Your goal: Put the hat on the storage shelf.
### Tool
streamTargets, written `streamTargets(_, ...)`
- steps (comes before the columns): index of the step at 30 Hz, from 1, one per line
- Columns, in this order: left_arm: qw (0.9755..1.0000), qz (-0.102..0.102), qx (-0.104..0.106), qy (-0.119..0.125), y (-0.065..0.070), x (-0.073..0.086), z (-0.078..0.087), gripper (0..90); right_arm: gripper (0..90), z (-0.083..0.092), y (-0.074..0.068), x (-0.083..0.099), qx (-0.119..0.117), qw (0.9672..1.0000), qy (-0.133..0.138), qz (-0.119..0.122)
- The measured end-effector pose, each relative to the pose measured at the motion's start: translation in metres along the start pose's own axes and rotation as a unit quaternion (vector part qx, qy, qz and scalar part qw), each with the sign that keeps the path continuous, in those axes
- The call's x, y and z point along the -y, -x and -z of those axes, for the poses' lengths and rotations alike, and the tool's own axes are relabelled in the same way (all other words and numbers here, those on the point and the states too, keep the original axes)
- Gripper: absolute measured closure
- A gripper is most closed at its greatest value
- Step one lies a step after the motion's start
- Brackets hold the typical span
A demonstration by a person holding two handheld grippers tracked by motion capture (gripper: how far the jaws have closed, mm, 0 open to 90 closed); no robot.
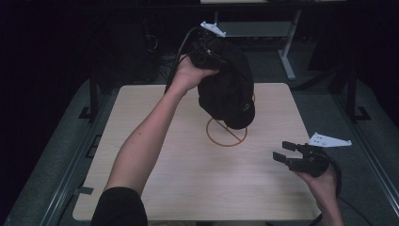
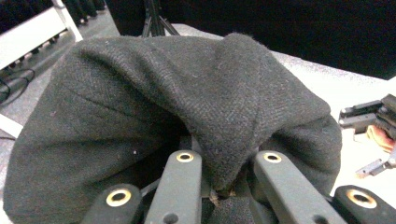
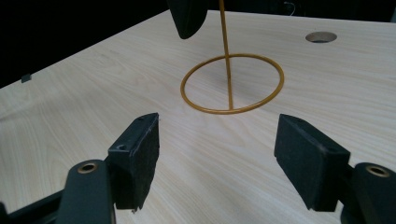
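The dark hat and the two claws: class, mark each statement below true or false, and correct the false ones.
1. The left claw is clamped on the dark hat. True.
2. The hat lies flat on the table. False: it is held up in the air above the table.
3. The right claw holds nothing and stands open. True.
4. The gold ring stand is lying in the right claw. False: it stands on the table, ahead of that claw.
5. The table has a light wood top. True.
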State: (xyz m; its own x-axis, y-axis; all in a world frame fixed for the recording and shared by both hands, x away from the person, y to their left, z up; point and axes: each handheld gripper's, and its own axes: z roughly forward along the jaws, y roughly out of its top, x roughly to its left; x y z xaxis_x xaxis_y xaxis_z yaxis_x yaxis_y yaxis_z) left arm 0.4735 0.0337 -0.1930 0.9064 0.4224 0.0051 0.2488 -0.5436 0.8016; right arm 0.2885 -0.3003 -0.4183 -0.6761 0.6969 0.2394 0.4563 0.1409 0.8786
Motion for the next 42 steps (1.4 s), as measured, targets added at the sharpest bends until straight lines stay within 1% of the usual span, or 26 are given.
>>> streamTargets(2,1.0,0.003,-0.001,-0.01,0.0,-0.001,-0.007,83.0,30.4,0.0,0.0,0.0,-0.001,1.0,-0.001,-0.001)
streamTargets(3,1.0,0.003,-0.001,-0.01,0.0,-0.001,-0.007,82.9,30.3,0.0,0.0,0.001,-0.001,1.0,-0.001,-0.001)
streamTargets(4,0.9999,0.007,-0.002,-0.013,0.0,-0.003,-0.013,82.8,30.4,-0.001,0.001,0.001,-0.001,1.0,-0.001,0.0)
streamTargets(5,0.9999,0.004,-0.001,-0.015,0.0,-0.004,-0.016,82.7,30.5,-0.001,0.001,0.001,-0.001,1.0,-0.002,0.0)
streamTargets(7,0.9998,0.008,-0.003,-0.017,0.001,-0.007,-0.022,82.5,30.5,-0.001,0.0,0.001,-0.002,1.0,-0.002,0.001)
streamTargets(9,0.9996,0.007,-0.006,-0.027,0.003,-0.01,-0.025,82.3,30.6,-0.001,0.0,0.001,-0.003,1.0,-0.003,0.003)
streamTargets(12,0.9996,0.015,-0.007,-0.024,0.004,-0.013,-0.032,81.1,30.6,-0.002,0.0,0.002,-0.004,1.0,-0.005,0.003)
streamTargets(13,0.9995,0.015,-0.008,-0.028,0.004,-0.013,-0.034,80.3,30.6,-0.002,0.0,0.002,-0.005,1.0,-0.005,0.002)
streamTargets(15,0.9993,0.014,-0.011,-0.033,0.004,-0.014,-0.036,76.9,30.6,-0.002,0.0,0.002,-0.005,1.0,-0.005,0.002)
streamTargets(16,0.999,0.019,-0.019,-0.034,0.005,-0.015,-0.042,72.5,30.6,-0.002,0.001,0.002,-0.005,1.0,-0.004,0.002)
streamTargets(17,0.9992,0.029,-0.016,-0.023,0.005,-0.016,-0.045,69.9,30.6,-0.002,0.001,0.002,-0.006,1.0,-0.003,0.002)
streamTargets(18,0.9992,0.029,-0.016,-0.023,0.005,-0.016,-0.045,67.0,30.6,-0.002,0.001,0.002,-0.006,1.0,-0.003,0.002)
streamTargets(19,0.9991,0.034,-0.015,-0.021,0.004,-0.016,-0.047,62.2,30.6,-0.001,0.001,0.002,-0.006,1.0,-0.002,0.001)
streamTargets(20,0.9987,0.042,-0.017,-0.023,0.005,-0.016,-0.054,62.0,30.6,-0.001,0.002,0.003,-0.006,1.0,-0.002,0.0)
streamTargets(22,0.9988,0.034,-0.021,-0.029,0.007,-0.016,-0.058,62.0,30.8,0.0,0.001,0.003,-0.007,1.0,-0.001,-0.002)
streamTargets(24,0.9986,0.032,-0.025,-0.033,0.008,-0.016,-0.059,58.6,30.8,0.001,0.001,0.004,-0.006,1.0,-0.003,-0.004)
streamTargets(27,0.9987,0.03,-0.024,-0.034,0.008,-0.016,-0.058,55.9,30.7,0.001,0.002,0.004,-0.005,1.0,-0.001,-0.004)
streamTargets(28,0.9986,0.03,-0.029,-0.033,0.009,-0.016,-0.057,54.6,30.6,0.001,0.001,0.004,-0.005,1.0,0.001,-0.004)
streamTargets(29,0.9985,0.027,-0.031,-0.036,0.009,-0.016,-0.055,54.6,30.6,0.001,0.001,0.004,-0.005,1.0,0.001,-0.004)
streamTargets(30,0.9986,0.031,-0.031,-0.03,0.009,-0.016,-0.052,53.6,30.5,0.001,0.001,0.004,-0.005,1.0,-0.001,-0.004)
streamTargets(34,0.9986,0.03,-0.033,-0.026,0.009,-0.015,-0.047,52.2,30.0,0.0,0.0,0.003,-0.003,1.0,-0.001,-0.001)
streamTargets(36,0.9987,0.029,-0.031,-0.028,0.008,-0.012,-0.042,51.2,29.1,0.0,0.0,0.003,-0.001,1.0,-0.003,-0.002)
streamTargets(37,0.9987,0.029,-0.031,-0.028,0.008,-0.012,-0.042,51.0,28.9,-0.001,0.0,0.004,0.0,1.0,-0.004,-0.002)
streamTargets(39,0.9986,0.038,-0.029,-0.022,0.006,-0.009,-0.037,50.8,27.8,-0.001,0.0,0.004,0.001,1.0,-0.006,-0.003)
streamTargets(42,0.9987,0.035,-0.03,-0.024,0.005,-0.006,-0.032,49.5,27.1,-0.003,0.0,0.004,0.002,1.0,-0.008,-0.002)
